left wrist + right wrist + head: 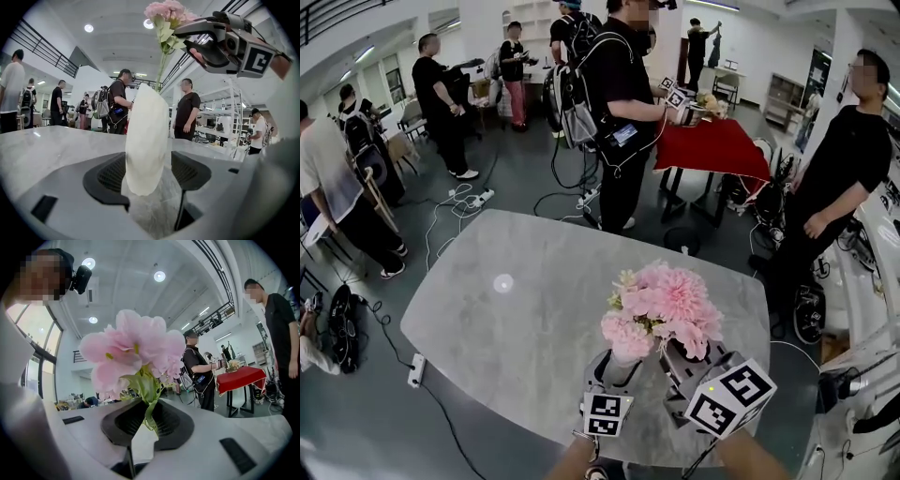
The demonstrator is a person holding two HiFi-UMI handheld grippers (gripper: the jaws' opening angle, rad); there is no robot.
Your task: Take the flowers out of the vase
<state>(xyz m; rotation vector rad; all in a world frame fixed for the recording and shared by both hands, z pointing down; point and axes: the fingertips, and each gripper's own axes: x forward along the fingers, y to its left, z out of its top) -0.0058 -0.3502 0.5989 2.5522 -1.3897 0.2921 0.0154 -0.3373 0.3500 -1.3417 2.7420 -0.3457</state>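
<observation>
At the far left, several people stood on the grey floor. A white power strip (416,370) with trailing cables lay beside the edge of the grey stone-look table (516,328). Near the table's front edge, the left tool (148,177) was clamped wide around the lower body of a white vase (146,136), which stood upright between its ribbed black pads. A thin green stem rose from the vase's mouth to the pink flowers (661,309), whose heads hid the vase in the head view. Just to the right, the right tool (149,423) was closed narrow on the green stems and leaves directly under the blooms.

The cubes on both tools carried black-and-white square patterns. Behind the table stood a person with a backpack (614,103), holding another pair of marked tools. Further right were a red-covered table (712,148) and a person in black (848,169).
</observation>
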